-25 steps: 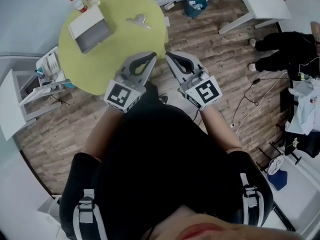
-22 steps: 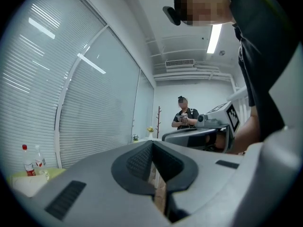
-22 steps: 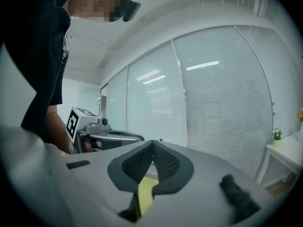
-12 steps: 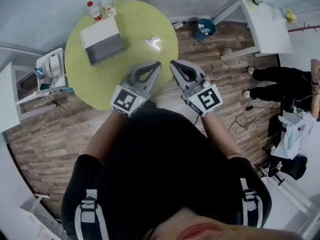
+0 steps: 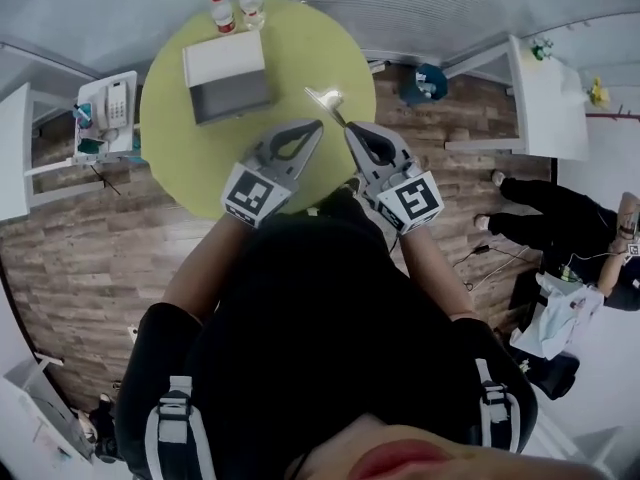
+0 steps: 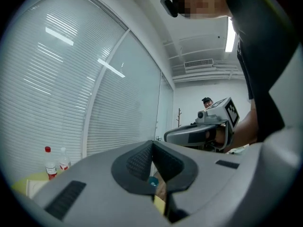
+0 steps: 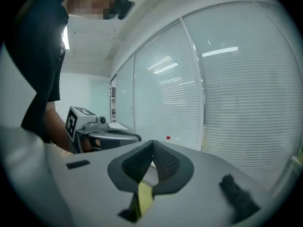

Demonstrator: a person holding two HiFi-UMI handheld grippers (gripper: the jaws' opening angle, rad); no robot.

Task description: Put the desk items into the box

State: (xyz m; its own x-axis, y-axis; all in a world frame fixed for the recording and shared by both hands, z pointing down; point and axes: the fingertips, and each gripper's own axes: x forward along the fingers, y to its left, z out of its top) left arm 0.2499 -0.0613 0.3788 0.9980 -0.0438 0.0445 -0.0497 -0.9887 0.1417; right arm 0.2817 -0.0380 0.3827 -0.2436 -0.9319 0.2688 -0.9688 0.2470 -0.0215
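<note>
An open grey-and-white box (image 5: 228, 76) sits on the far left part of the round yellow-green table (image 5: 180, 148). A small silver clip-like item (image 5: 326, 99) lies right of the box. Two bottles (image 5: 217, 10) stand at the table's far edge and show small in the left gripper view (image 6: 47, 162). My left gripper (image 5: 318, 125) and right gripper (image 5: 349, 128) hover side by side over the table's near edge, just short of the silver item. Both are shut with nothing between the pads (image 6: 152, 143) (image 7: 152, 143). Each gripper view shows the other gripper (image 6: 199, 131) (image 7: 102, 132).
A side shelf with a white telephone (image 5: 105, 120) stands left of the table. A white desk (image 5: 545, 98) and a blue bin (image 5: 428, 81) are at the right. A person in black (image 5: 530, 218) stands on the wood floor farther right. Window blinds (image 6: 57, 79) run behind the table.
Both grippers have travelled forward together, from over the floor to over the table's near edge. The table, box and silver item now sit closer and more central. Both grippers stayed shut.
</note>
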